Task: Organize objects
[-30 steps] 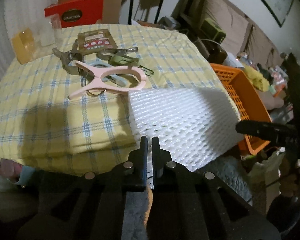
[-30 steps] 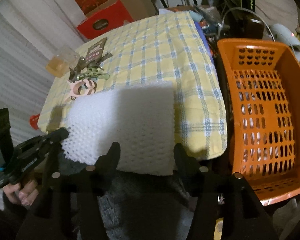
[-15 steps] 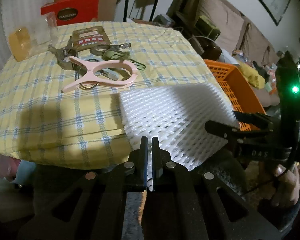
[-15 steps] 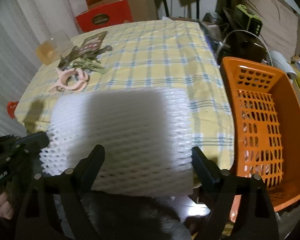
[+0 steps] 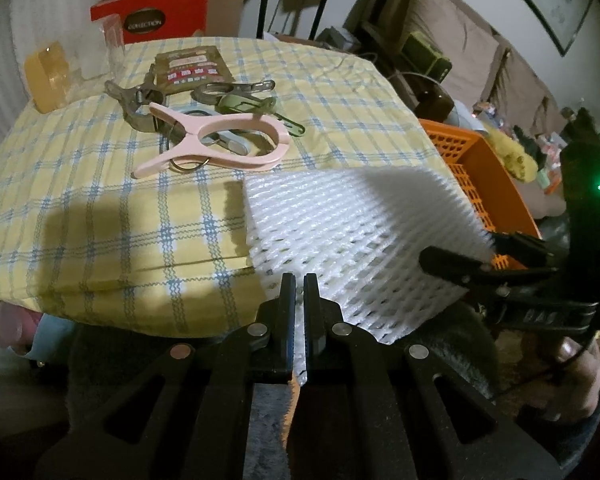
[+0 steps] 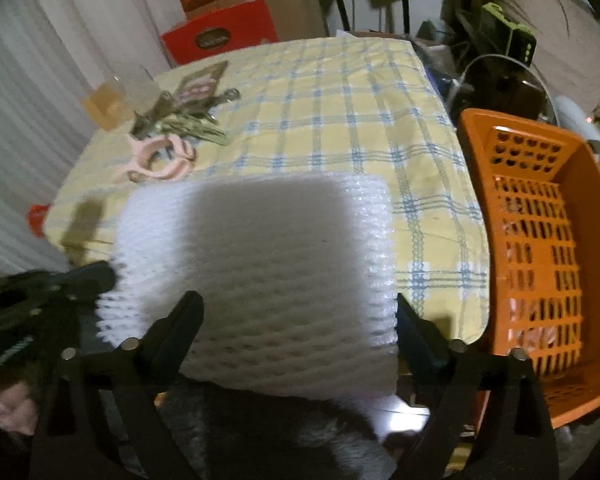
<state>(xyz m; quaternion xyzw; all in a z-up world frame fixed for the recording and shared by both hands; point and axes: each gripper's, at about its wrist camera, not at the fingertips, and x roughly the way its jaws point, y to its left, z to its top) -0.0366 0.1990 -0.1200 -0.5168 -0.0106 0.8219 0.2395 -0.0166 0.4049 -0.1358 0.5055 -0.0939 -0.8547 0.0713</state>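
On the checked surface (image 5: 100, 216), the white foam sheet (image 5: 352, 248) is pinched by the left hand-held gripper (image 5: 299, 292), while the right hand-held gripper's (image 6: 296, 320) jaws, just narrowing, straddle its near edge without visibly gripping, likely preparing a 2-handed lift.

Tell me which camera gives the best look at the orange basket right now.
Right wrist view: the orange basket shows nearly whole, with its perforated walls and inside, beside the table's checked cloth. The left wrist view catches only a corner of it behind the white foam sheet.
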